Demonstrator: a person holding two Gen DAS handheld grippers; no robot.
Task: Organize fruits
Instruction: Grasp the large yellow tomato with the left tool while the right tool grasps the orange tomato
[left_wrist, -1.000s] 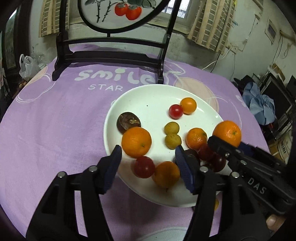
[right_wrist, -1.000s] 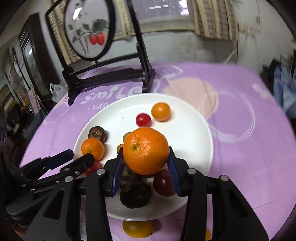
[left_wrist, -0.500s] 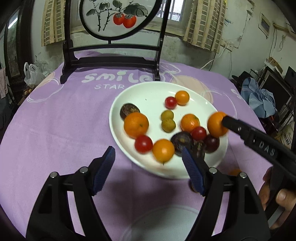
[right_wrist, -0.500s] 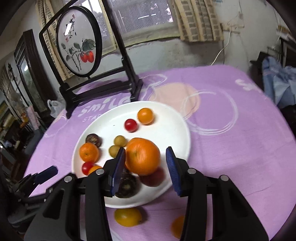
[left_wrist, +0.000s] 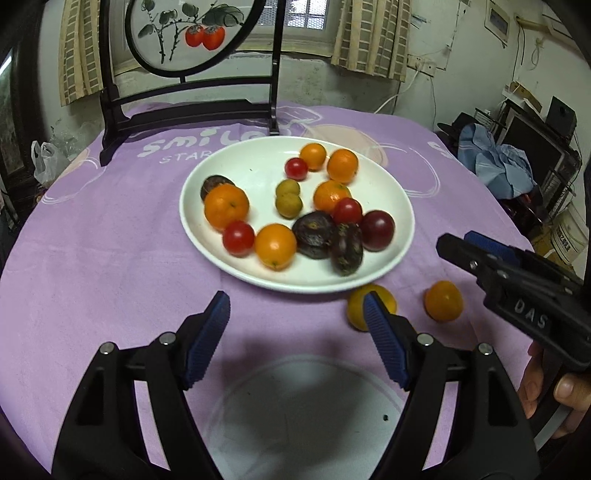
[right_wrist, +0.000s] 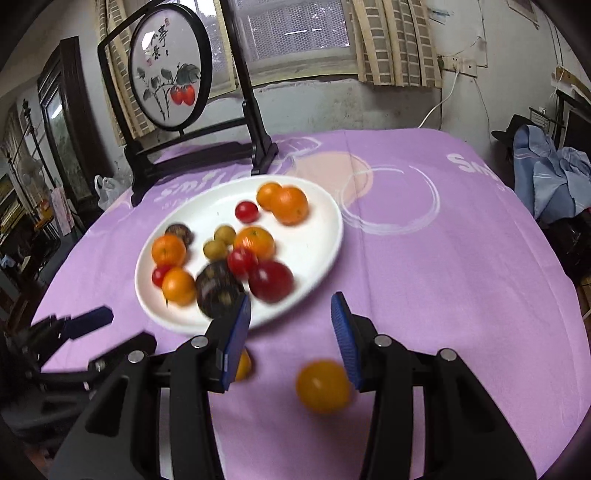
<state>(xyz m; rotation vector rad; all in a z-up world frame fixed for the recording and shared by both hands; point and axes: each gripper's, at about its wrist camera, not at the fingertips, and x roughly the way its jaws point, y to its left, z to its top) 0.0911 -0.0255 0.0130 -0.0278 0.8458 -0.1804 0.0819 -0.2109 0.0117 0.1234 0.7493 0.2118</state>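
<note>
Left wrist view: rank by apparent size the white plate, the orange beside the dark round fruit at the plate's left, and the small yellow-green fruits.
1. White plate, largest.
2. Orange at the plate's left.
3. Two yellow-green fruits: smallest, alike in size.

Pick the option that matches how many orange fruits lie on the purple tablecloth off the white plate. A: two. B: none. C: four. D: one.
A: two orange fruits lie on the purple tablecloth just off the near rim of the white plate, one partly hidden behind a blue pad of the left gripper; all other fruit sits on the plate.
</note>
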